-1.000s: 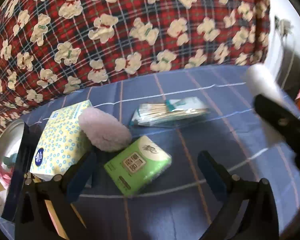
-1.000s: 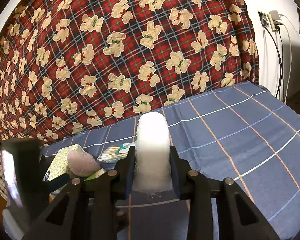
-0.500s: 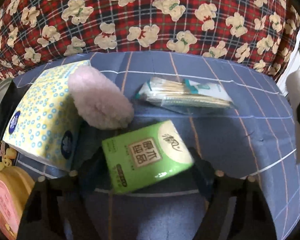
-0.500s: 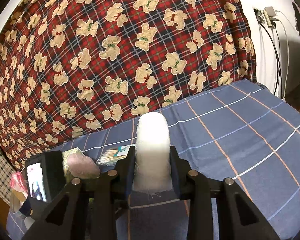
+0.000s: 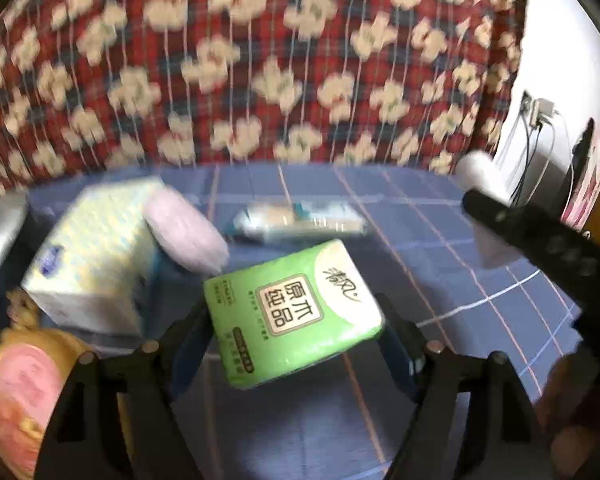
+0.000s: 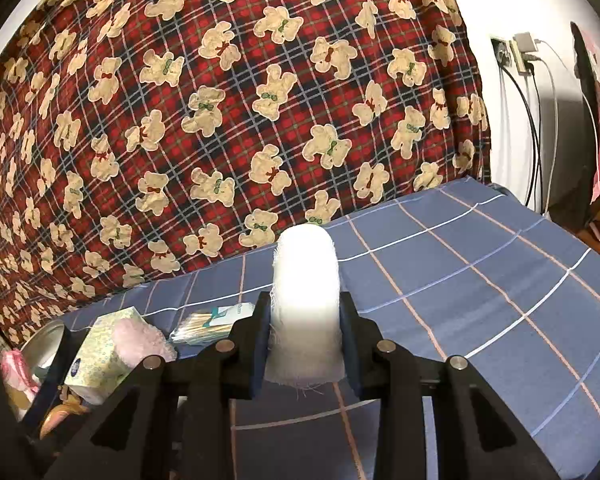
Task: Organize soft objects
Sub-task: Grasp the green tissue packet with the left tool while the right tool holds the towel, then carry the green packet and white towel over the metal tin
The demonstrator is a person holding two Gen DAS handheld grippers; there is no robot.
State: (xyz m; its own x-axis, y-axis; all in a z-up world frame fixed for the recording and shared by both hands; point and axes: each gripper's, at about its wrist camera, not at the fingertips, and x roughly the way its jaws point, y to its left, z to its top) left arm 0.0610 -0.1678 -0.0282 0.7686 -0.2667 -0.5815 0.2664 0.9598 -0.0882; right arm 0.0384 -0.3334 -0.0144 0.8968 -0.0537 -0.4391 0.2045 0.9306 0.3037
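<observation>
Left gripper (image 5: 296,332) clamps the green pack (image 5: 294,312), glossy soft-sided tissue block, tilted, seemingly lifted off the blue cloth (image 5: 440,264). Right gripper (image 6: 304,336) squeezes a white gauze roll (image 6: 305,300), frayed at the bottom edge. Step looks like carry-to-place; next move needs a drop spot for both. Behind the pack: fluffy pink puff (image 5: 186,238) leaning on the dotted tissue box (image 5: 88,256), swab bag (image 5: 300,222) beyond.
</observation>
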